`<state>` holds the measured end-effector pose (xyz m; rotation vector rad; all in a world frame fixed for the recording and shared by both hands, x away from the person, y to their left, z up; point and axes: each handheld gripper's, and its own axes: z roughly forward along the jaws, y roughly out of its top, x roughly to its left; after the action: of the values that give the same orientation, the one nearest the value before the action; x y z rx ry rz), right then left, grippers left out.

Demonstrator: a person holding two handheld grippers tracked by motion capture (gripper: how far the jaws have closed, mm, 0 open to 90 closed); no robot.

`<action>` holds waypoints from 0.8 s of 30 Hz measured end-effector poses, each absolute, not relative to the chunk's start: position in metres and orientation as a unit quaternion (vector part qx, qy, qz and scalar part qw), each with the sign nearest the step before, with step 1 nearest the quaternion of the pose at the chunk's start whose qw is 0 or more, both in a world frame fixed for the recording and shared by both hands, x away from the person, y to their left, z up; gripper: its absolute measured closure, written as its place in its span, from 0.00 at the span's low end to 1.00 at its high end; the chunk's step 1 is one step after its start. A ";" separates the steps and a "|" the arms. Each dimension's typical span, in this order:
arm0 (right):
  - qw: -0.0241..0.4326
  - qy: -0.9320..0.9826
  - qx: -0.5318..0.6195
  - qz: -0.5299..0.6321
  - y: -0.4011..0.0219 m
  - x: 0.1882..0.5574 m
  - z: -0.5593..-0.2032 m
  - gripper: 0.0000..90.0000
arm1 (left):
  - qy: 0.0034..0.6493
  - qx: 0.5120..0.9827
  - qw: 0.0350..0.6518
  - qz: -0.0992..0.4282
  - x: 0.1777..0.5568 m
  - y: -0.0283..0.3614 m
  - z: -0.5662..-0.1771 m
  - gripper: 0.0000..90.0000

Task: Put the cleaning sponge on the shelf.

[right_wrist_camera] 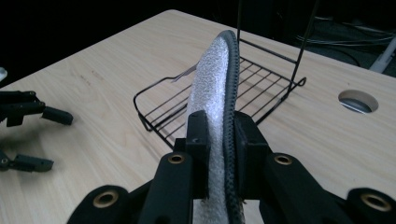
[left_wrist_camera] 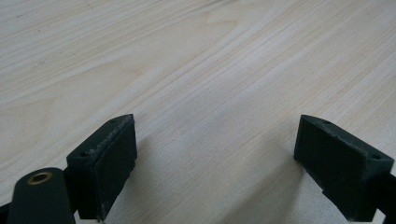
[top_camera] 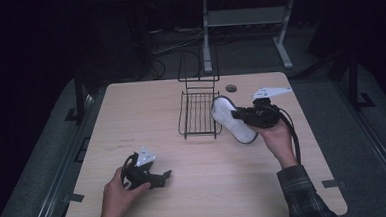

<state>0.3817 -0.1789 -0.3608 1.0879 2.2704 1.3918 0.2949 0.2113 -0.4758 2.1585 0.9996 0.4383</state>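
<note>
High view: right gripper (top_camera: 237,114) had its fingers clamped on the insole (top_camera: 231,119) beside the wire rack (top_camera: 197,119); I'd lower it flat. Left gripper (top_camera: 165,176) sat fingers apart.

Black wire rack (top_camera: 197,119) is set at the middle-rear of the pale wooden table (top_camera: 131,116). White foam insole with dark rim (top_camera: 231,119) is held just right of it by the right gripper (top_camera: 241,115). Left gripper (top_camera: 160,178) is placed front-left, well apart.
</note>
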 end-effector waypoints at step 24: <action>0.128 0.781 0.380 0.479 -0.125 0.435 -0.367 0.87 | 0.387 0.834 0.355 0.170 0.295 0.211 -0.476 0.14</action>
<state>0.4348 -0.1254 -0.3670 1.1046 2.2727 1.3937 0.2949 0.2112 -0.4761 2.1557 0.9997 0.4393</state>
